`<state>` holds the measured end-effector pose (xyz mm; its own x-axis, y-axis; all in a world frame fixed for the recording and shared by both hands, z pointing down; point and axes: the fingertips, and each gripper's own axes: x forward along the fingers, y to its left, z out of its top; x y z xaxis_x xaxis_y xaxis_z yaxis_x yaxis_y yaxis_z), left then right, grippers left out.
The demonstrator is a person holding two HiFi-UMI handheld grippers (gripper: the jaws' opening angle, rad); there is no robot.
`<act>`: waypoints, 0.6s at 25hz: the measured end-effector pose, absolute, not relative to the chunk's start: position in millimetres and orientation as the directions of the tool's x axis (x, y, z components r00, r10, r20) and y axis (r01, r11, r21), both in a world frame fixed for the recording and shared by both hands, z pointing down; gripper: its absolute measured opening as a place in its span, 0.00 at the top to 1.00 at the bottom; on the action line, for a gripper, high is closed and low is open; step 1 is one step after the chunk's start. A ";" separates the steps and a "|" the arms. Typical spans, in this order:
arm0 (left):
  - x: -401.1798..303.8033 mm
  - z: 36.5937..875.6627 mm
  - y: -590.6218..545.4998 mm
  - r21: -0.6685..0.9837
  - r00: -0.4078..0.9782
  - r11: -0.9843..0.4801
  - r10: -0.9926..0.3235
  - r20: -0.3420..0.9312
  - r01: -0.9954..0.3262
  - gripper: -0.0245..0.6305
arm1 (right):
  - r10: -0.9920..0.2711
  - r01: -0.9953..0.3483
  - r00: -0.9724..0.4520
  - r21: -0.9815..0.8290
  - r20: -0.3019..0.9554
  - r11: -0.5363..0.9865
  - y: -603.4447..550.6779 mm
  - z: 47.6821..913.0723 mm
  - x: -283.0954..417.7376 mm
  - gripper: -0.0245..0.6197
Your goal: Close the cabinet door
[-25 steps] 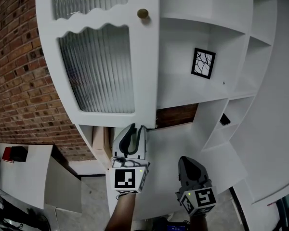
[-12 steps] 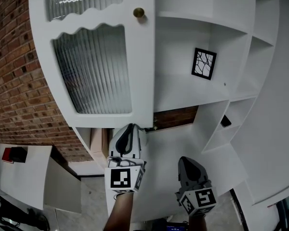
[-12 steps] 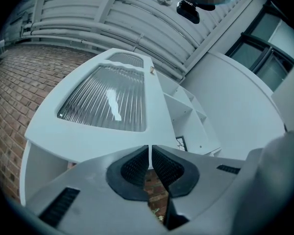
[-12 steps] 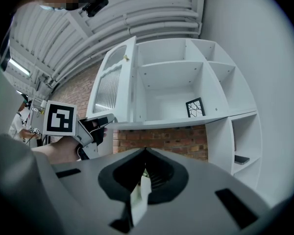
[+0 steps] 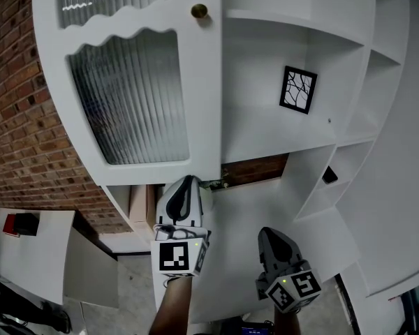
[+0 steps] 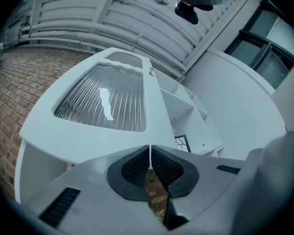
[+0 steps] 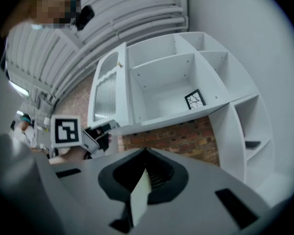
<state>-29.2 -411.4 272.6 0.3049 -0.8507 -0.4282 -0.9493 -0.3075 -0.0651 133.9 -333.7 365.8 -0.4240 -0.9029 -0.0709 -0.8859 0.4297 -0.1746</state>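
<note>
The white cabinet door (image 5: 136, 89) with ribbed glass and a brass knob (image 5: 199, 10) stands swung open, left of the open shelves (image 5: 265, 138). My left gripper (image 5: 185, 189) sits just below the door's bottom corner. Its jaws have just been closing and now stand shut, with nothing between them. In the left gripper view the pads (image 6: 137, 166) meet under the door's lower rail (image 6: 83, 138). My right gripper (image 5: 275, 246) hangs lower right, shut and empty, level with the shelf underside (image 7: 186, 114). The right gripper view shows the left gripper (image 7: 102, 130) at the door (image 7: 107, 94).
A small black-and-white framed picture (image 5: 297, 89) stands on the cabinet's middle shelf and a dark object (image 5: 327, 175) lies in a lower side compartment. A red brick wall (image 5: 21, 131) runs along the left. A white table (image 5: 35, 257) stands below it.
The left gripper's fingers, apart a second ago, have come together. The door's free edge and knob have shifted slightly left and up in the head view. The right gripper has rolled a little.
</note>
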 end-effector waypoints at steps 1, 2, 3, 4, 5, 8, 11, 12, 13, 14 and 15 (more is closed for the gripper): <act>-29.7 272.9 -412.4 -0.065 0.307 -0.310 -0.850 -0.428 -0.948 0.93 | -0.884 -0.856 -0.458 -0.223 -0.093 0.467 -332.6 363.3 131.4 0.96; -29.9 273.0 -413.3 -0.063 0.312 -0.316 -0.847 -0.431 -0.947 0.93 | -0.870 -0.831 -0.483 -0.260 -0.104 0.492 -332.5 362.6 129.8 0.96; -30.1 273.0 -414.4 -0.059 0.315 -0.322 -0.845 -0.433 -0.945 0.93 | -0.862 -0.819 -0.497 -0.275 -0.101 0.504 -333.2 363.9 129.1 0.96; -30.2 272.7 -415.6 -0.053 0.317 -0.327 -0.844 -0.433 -0.944 0.93 | -0.861 -0.820 -0.501 -0.271 -0.084 0.504 -334.5 367.0 129.2 0.96; -29.8 272.1 -416.8 -0.049 0.318 -0.331 -0.842 -0.435 -0.942 0.93 | -0.867 -0.833 -0.495 -0.251 -0.059 0.493 -336.2 371.0 129.9 0.96; -28.7 270.6 -419.1 -0.051 0.325 -0.338 -0.836 -0.443 -0.940 0.93 | -0.900 -0.891 -0.436 -0.150 0.017 0.429 -341.4 382.6 133.9 0.96; -29.3 271.6 -420.4 -0.059 0.332 -0.342 -0.836 -0.437 -0.938 0.93 | -0.910 -0.908 -0.413 -0.091 0.035 0.409 -341.6 384.7 134.0 0.96; -29.2 271.6 -420.8 -0.060 0.336 -0.345 -0.836 -0.433 -0.937 0.93 | -0.911 -0.908 -0.412 -0.094 0.033 0.408 -341.1 384.3 133.7 0.96; -29.1 271.5 -421.3 -0.060 0.339 -0.348 -0.837 -0.429 -0.936 0.93 | -0.912 -0.909 -0.409 -0.098 0.032 0.404 -340.8 384.2 133.8 0.96; -29.0 271.6 -421.8 -0.061 0.341 -0.349 -0.839 -0.423 -0.935 0.93 | -0.914 -0.911 -0.404 -0.100 0.033 0.399 -340.7 384.3 134.0 0.96; -28.6 272.1 -422.0 -0.067 0.344 -0.349 -0.842 -0.415 -0.935 0.93 | -0.916 -0.913 -0.399 -0.101 0.034 0.394 -340.4 384.6 134.3 0.96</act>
